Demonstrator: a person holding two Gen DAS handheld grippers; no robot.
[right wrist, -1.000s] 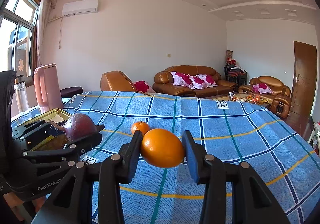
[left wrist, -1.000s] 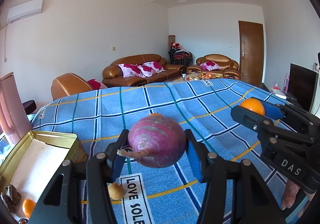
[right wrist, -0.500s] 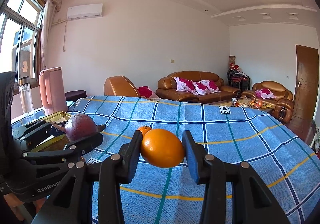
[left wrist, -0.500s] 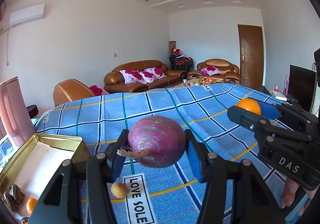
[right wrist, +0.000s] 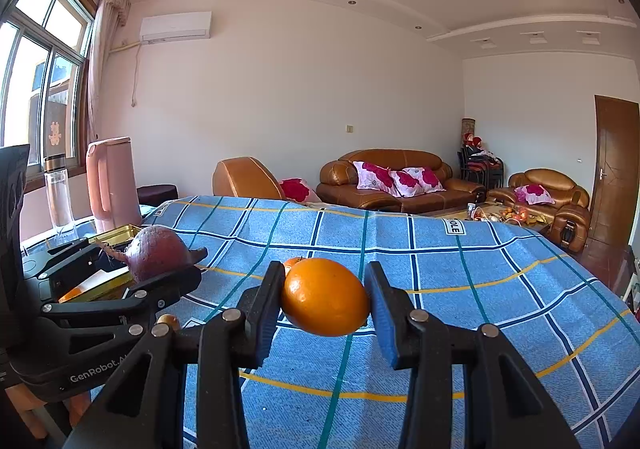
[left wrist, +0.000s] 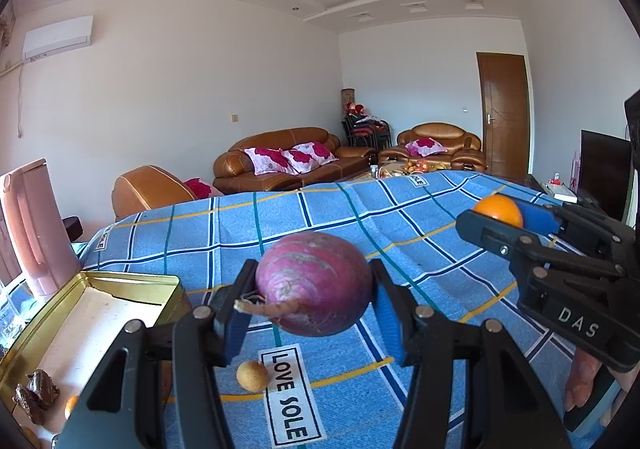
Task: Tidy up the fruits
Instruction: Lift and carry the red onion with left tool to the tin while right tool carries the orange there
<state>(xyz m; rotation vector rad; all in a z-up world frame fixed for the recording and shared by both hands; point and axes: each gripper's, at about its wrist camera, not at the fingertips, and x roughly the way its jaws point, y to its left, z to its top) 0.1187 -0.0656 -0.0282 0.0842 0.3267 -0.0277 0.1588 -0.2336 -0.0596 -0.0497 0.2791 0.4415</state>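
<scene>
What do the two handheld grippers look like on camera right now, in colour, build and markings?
Both are matte black plastic with angular open-frame linkages, silver rivet pins and flat blue pads inside the fingers. The left gripper carries white "GenRobot" lettering on its side; the right gripper is marked "DAS" in white. No cables or sleeves are visible.

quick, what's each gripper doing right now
Left gripper: closed on the purple root vegetable.
Right gripper: closed on the orange.

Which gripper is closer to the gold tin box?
Left. The left gripper, shut on the purple bulb, hangs just beside the gold tin. The right gripper, shut on the orange, is farther off, beyond the left one.
</scene>
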